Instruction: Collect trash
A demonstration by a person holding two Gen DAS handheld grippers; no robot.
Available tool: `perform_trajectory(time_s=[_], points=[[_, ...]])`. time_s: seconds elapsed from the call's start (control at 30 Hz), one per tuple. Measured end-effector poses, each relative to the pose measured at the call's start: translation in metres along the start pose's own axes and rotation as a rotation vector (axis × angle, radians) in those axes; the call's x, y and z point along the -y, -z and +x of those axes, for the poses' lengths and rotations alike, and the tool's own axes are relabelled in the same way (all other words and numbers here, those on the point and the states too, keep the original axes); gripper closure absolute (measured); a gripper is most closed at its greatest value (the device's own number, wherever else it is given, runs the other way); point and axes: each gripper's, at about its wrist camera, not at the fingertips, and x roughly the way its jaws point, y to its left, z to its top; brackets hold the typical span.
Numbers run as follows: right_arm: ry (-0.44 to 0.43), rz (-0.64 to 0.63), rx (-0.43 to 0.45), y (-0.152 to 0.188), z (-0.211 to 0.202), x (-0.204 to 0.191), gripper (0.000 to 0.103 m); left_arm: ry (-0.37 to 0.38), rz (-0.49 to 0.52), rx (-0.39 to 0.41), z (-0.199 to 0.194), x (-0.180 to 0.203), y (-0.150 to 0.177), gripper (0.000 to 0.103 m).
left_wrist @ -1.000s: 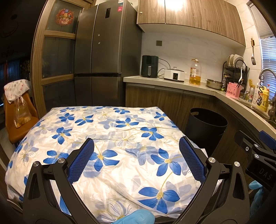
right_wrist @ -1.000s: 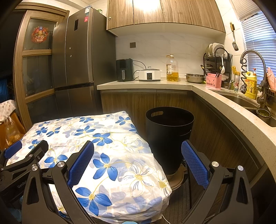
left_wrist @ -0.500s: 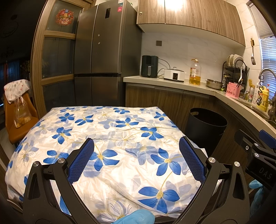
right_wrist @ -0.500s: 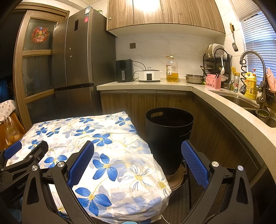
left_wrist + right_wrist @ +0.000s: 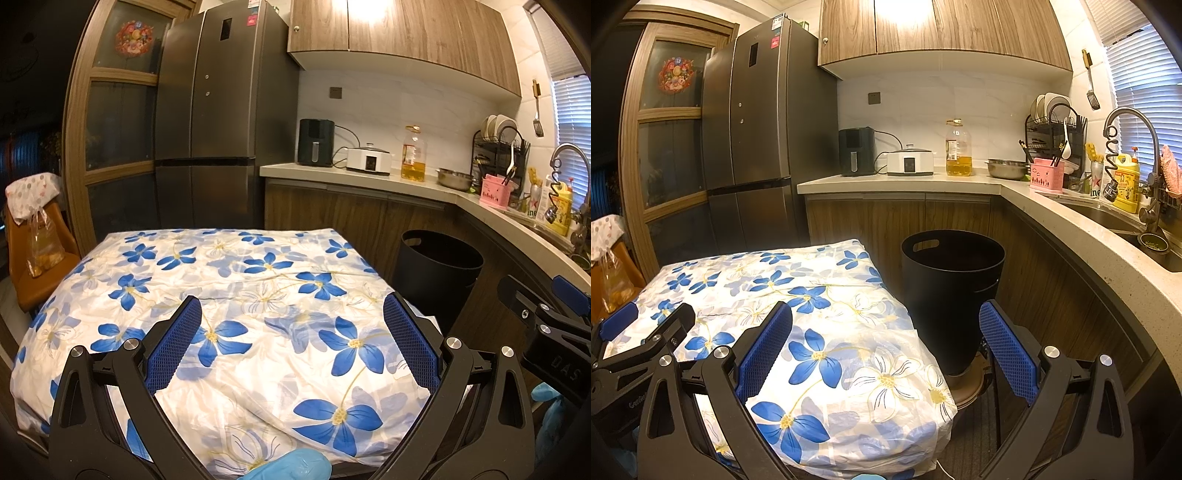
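Both grippers, left gripper point(image 5: 291, 336) and right gripper point(image 5: 886, 341), hover with jaws wide and empty over the near edge of the flower-clothed table point(image 5: 258, 288), the black trash bin point(image 5: 951, 291) standing on the floor just beside its right edge.

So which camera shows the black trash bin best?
The right wrist view. There the black trash bin stands near the middle, showing its open rim, handle hole and base beside the flowered table. In the left wrist view the bin sits off to the right, and the table hides its bottom.
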Motion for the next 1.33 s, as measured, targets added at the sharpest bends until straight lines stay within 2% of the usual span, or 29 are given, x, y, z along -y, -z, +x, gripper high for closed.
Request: perform_trajectory(time_s=[0.1,0.17,0.27,0.57,0.93,1.03,1.17,1.33], points=[[0.001,0.001,0.001,-0.0001,-0.0002,-0.0001,0.006,0.003,0.011,-0.001,0.0005,0.0005,0.0004,0.008],[0.003,0.003,0.001,-0.0005,-0.0001,0.0001,0.006,0.007,0.018,-0.005,0.0015,0.0003,0.0017,0.017],[0.006,0.007,0.001,0.0009,-0.0016,-0.0002,0.006,0.009,0.028,-0.01,0.0033,0.0008,0.0026,0.024],[0.009,0.01,0.003,0.001,-0.0016,-0.0006,0.006,0.021,0.036,-0.006,0.0015,0.0023,0.0039,0.027],[0.008,0.012,0.005,0.0008,-0.0027,-0.0004,0.006,0.019,0.036,-0.009,0.0009,0.0028,0.0042,0.026],[0.008,0.012,0.006,0.001,-0.0028,0.0,0.006,0.016,0.03,-0.013,0.001,0.0024,0.0041,0.021],[0.012,0.016,0.01,-0.0004,-0.0035,-0.0012,0.006,0.013,0.018,-0.004,0.0001,-0.0002,0.0035,0.006],[0.016,0.026,0.012,-0.0023,-0.0033,-0.0009,0.006,0.022,-0.009,-0.004,0.0007,-0.0036,0.002,0.006]])
